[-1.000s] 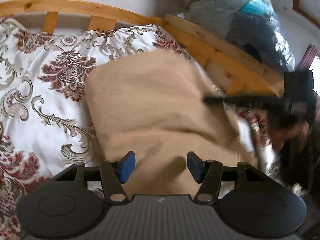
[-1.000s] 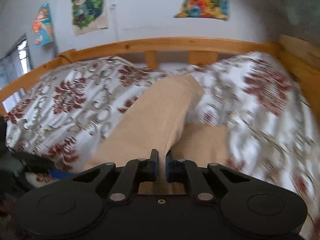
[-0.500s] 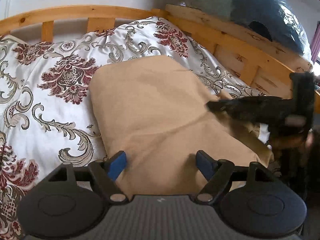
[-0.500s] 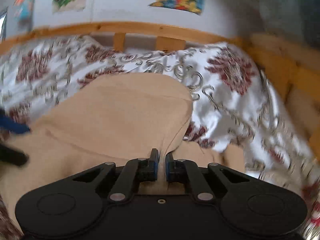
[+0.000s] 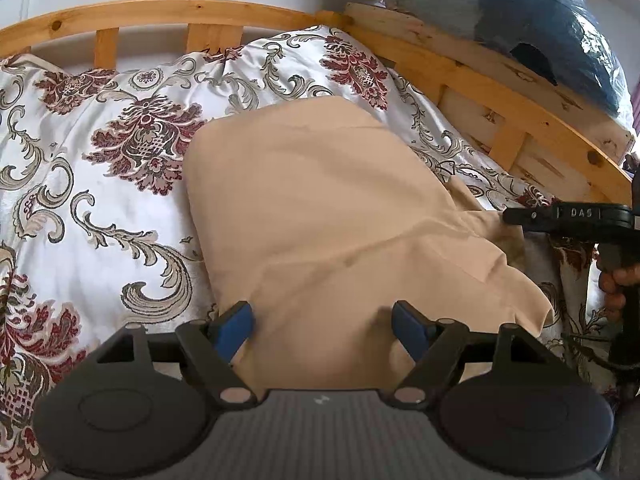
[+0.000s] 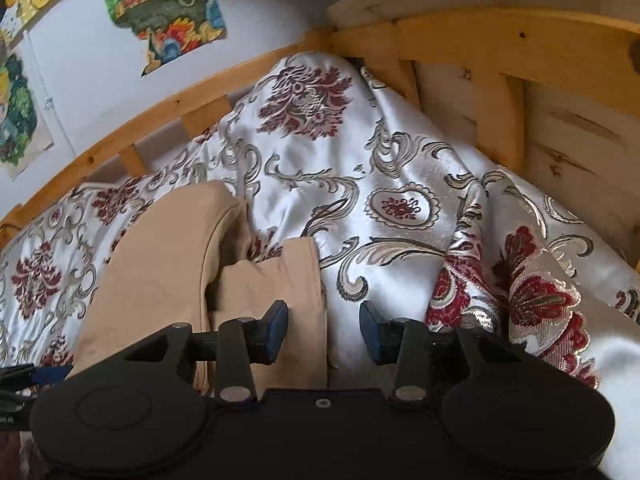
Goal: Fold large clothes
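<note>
A large tan garment [image 5: 320, 216] lies folded on a white bedspread with red floral patterns [image 5: 92, 184]. My left gripper [image 5: 322, 326] is open and empty, its blue pads just above the garment's near edge. My right gripper [image 6: 323, 326] is open and empty over the garment's right edge [image 6: 280, 288], where tan cloth meets the bedspread [image 6: 400, 200]. The right gripper also shows in the left wrist view [image 5: 568, 216], at the garment's right side.
A wooden bed rail [image 5: 200, 16] runs along the back and right side [image 6: 500, 52]. Bagged bedding [image 5: 540, 20] is stacked beyond the right rail. Posters [image 6: 168, 8] hang on the wall.
My right gripper has opened and let go of the tan cloth, which now lies flat. The right gripper has swung to the right. My left gripper has opened wider.
</note>
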`<state>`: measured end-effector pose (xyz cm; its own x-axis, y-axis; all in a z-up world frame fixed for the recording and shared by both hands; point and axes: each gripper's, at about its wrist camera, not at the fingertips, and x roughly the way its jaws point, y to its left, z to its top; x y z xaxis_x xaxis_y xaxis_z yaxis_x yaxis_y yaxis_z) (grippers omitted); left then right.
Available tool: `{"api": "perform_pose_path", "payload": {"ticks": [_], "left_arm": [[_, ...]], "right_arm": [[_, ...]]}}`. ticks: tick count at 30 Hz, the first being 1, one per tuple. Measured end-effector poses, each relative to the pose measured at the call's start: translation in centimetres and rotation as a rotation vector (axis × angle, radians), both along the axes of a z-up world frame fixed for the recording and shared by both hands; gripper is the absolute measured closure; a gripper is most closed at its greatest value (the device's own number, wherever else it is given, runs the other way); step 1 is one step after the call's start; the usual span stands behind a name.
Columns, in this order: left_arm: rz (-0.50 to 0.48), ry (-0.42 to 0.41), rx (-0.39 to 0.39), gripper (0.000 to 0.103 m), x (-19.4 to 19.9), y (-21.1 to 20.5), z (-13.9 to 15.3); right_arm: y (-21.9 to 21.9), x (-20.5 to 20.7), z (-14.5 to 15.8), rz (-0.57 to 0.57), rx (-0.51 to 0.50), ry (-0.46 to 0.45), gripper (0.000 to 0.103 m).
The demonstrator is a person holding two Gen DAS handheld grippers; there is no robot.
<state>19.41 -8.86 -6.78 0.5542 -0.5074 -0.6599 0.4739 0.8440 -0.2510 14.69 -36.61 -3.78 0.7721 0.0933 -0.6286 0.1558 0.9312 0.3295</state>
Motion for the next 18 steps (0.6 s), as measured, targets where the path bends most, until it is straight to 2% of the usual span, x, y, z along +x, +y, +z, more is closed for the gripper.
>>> {"api": "perform_pose_path", "payload": {"ticks": [1, 2, 4, 7, 9, 11, 15, 18], "left_arm": [[-0.001, -0.001, 0.001, 0.023, 0.0, 0.0, 0.0], [-0.002, -0.004, 0.004, 0.023, 0.0, 0.0, 0.0], [-0.005, -0.009, 0.005, 0.023, 0.0, 0.0, 0.0], [-0.015, -0.013, -0.005, 0.023, 0.0, 0.0, -0.1], [-0.018, -0.008, -0.008, 0.023, 0.1, -0.1, 0.0], [-0.021, -0.006, -0.001, 0.023, 0.1, -0.1, 0.0], [-0.012, -0.038, 0.018, 0.023, -0.5, -0.6, -0.3], [0.004, -0.066, 0.058, 0.023, -0.9, -1.4, -0.4]], "right_arm": [[0.4, 0.3, -0.2, 0.02, 0.0, 0.005, 0.07], [0.6, 0.2, -0.1, 0.036, -0.001, 0.001, 0.085], [1.6, 0.3, 0.4, 0.044, -0.06, -0.039, 0.089], [4.6, 0.7, 1.8, 0.073, -0.281, -0.168, 0.095], [7.7, 2.0, 1.7, 0.134, -0.517, -0.282, 0.096], [9.5, 3.5, 0.4, 0.168, -0.649, -0.305, 0.096], [8.6, 6.4, -4.2, 0.196, -0.629, -0.19, 0.098], [8.0, 6.1, -4.7, 0.199, -0.594, -0.222, 0.097]]}}
